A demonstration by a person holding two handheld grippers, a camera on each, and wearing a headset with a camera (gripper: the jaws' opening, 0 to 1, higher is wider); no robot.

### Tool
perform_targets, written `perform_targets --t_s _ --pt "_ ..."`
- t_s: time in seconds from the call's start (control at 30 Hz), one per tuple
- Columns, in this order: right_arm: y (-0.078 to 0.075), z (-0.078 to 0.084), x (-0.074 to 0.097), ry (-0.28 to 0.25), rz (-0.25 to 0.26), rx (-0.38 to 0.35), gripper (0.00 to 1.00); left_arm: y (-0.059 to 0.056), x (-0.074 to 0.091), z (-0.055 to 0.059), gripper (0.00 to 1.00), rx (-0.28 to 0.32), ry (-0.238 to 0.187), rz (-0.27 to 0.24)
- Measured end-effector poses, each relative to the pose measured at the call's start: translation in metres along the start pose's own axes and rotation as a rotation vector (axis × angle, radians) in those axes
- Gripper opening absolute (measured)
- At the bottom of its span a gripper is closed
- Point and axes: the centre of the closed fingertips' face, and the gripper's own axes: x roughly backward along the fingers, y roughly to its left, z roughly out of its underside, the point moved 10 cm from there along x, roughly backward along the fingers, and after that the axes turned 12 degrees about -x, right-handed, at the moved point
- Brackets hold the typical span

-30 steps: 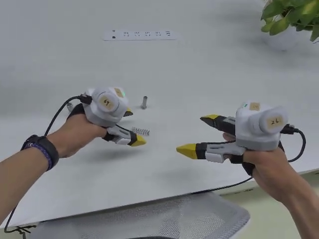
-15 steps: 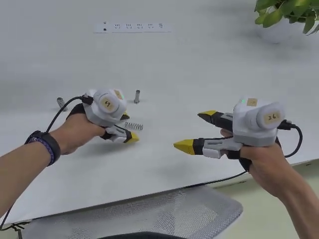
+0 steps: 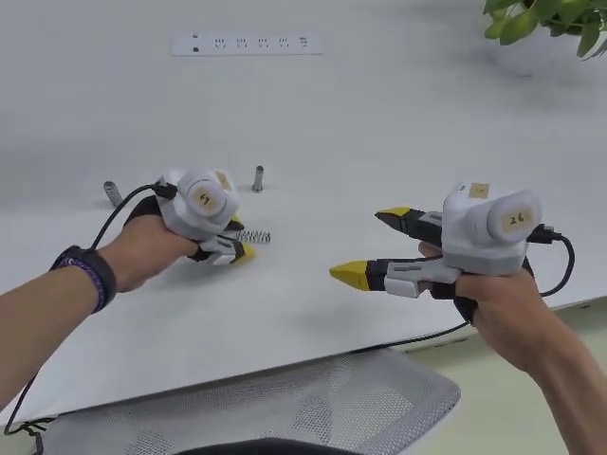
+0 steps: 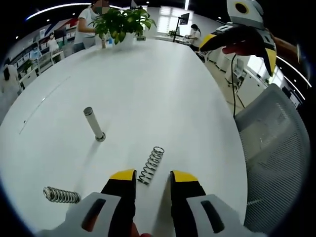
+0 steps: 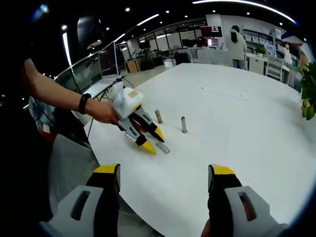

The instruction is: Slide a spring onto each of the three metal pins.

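Currently the left hand-held gripper [image 4: 153,174], jaws apart, straddles a spring [image 4: 151,165]; the right hand-held gripper [image 5: 164,169] gapes wide.

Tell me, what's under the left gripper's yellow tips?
A spring lies on the table, one end between the open jaws of the left gripper. The table beneath its body is covered.

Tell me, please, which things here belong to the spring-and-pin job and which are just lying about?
For the job: spring; second spring; upright pin; second pin.
Lying about: power strip; potted plant; mesh chair.
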Motion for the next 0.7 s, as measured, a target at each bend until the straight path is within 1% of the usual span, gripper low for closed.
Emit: perform_targets --t_s 0.3,0.43,0.53,0.7 --pt "-0.0028 -0.001 0.0001 -0.005 0.0 -0.001 0.72 0.0035 -0.0007 -0.0003 0.12 -0.02 0.008 -0.02" --pt "-0.0036 -0.0011 0.0001 -0.004 0.001 -0.001 0.72 0.0036 -0.0014 -0.0009 0.06 -0.037 0.008 -0.026" --pt "-0.0025 -0.0016 0.0006 -0.005 0.001 0.0 0.72 0.004 -0.001 -0.0006 0.03 -0.038 0.014 -0.037" --pt "-0.001 -0.0018 0.001 -0.004 0.003 0.001 0.72 0.0045 -0.0018 -0.0018 0.03 -0.032 0.017 -0.031"
